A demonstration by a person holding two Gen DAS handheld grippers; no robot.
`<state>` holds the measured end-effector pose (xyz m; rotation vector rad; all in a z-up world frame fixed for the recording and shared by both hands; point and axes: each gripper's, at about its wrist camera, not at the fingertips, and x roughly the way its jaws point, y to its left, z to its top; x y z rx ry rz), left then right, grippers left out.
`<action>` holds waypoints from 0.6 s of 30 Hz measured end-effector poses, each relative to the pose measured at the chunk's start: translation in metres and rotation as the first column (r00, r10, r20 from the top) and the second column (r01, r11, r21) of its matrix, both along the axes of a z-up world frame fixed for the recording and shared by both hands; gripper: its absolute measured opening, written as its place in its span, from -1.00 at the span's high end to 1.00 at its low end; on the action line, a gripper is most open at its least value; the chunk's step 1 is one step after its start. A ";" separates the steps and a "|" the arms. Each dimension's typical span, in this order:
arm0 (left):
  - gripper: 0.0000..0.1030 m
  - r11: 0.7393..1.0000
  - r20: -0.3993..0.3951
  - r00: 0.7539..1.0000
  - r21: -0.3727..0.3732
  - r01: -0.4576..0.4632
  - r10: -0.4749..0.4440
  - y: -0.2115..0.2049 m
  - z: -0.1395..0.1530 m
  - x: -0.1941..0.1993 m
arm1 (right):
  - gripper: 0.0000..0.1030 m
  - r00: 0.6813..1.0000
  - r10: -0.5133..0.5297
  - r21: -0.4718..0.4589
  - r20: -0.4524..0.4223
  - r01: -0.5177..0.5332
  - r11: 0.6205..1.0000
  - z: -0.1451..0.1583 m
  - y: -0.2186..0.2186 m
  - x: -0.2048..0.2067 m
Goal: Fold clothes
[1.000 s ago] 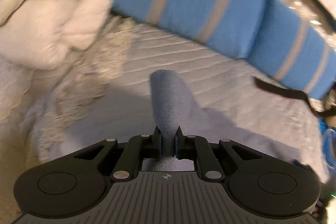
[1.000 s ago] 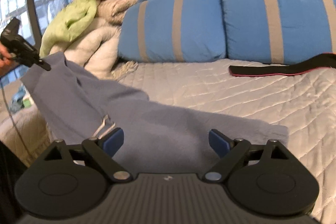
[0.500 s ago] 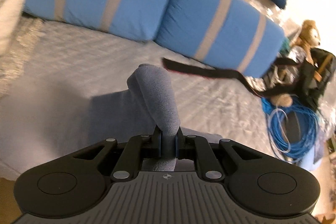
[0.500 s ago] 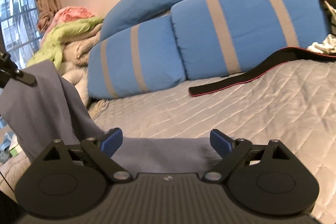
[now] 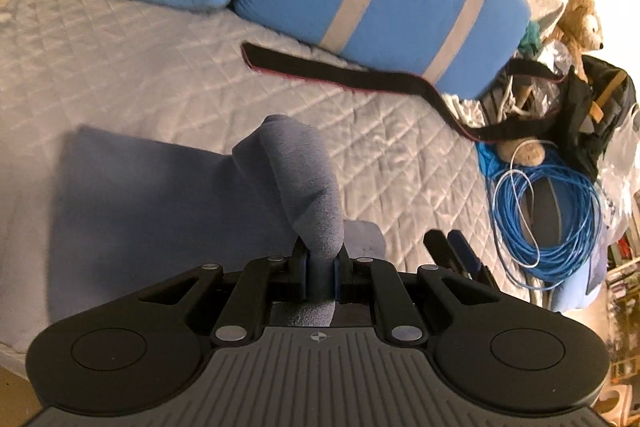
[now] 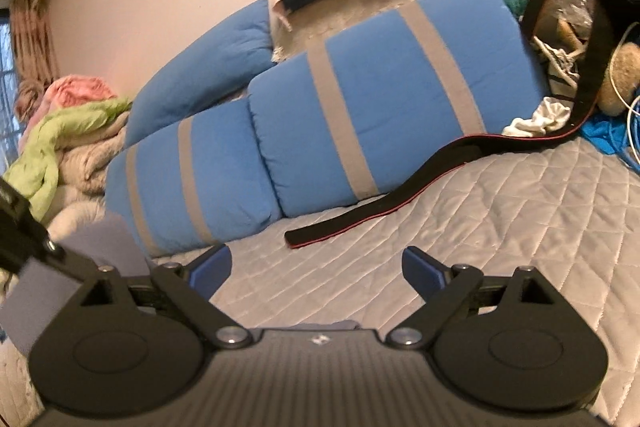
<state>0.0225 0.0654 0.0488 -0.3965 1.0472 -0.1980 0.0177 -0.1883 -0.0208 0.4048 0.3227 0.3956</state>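
The left claw (image 5: 320, 267) was clenched on a bunched fold of the grey-blue garment (image 5: 160, 203) above the quilted bed (image 5: 120, 59), while the right claw (image 6: 316, 269) gaped, released and empty.

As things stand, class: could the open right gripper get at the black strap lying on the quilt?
Probably yes. The right gripper stands open and empty, and only bare quilt lies between it and the black strap. The grey garment is off to its left.

No readable text, labels, brands or numbers in either view
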 end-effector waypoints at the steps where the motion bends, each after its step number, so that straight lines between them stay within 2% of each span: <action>1: 0.79 1.000 -0.007 1.000 -0.004 0.005 -0.005 -0.005 -0.004 0.002 | -0.90 1.000 -0.006 -0.001 0.005 0.006 1.000 0.000 -0.001 0.000; 7: 0.74 1.000 -0.038 0.999 0.002 0.026 -0.026 -0.034 -0.029 0.013 | -0.95 0.999 -0.024 -0.012 0.027 0.024 1.000 0.002 -0.003 0.000; 8: 0.68 1.000 -0.044 0.999 -0.007 0.028 -0.028 -0.038 -0.033 0.015 | -0.95 0.999 -0.021 -0.015 0.025 0.021 1.000 0.002 -0.002 0.000; 10: 0.40 0.998 -0.051 0.997 -0.035 0.051 -0.053 -0.041 -0.039 0.019 | -0.95 1.000 -0.015 -0.030 0.024 0.016 0.999 0.002 -0.001 0.000; 14: 0.07 0.976 0.009 0.994 -0.189 0.109 -0.110 -0.034 -0.039 0.016 | -0.96 1.000 -0.007 -0.062 0.016 0.008 0.998 0.001 0.002 -0.001; 16: -0.05 0.976 0.062 0.990 -0.170 0.134 -0.125 -0.028 -0.031 0.009 | -0.95 1.000 0.005 -0.059 -0.002 -0.006 0.998 -0.001 0.002 0.002; 18: -0.06 0.983 0.127 0.981 -0.097 0.158 -0.145 -0.020 -0.023 0.000 | -0.95 0.999 0.042 -0.041 -0.020 -0.043 0.998 -0.002 0.002 0.004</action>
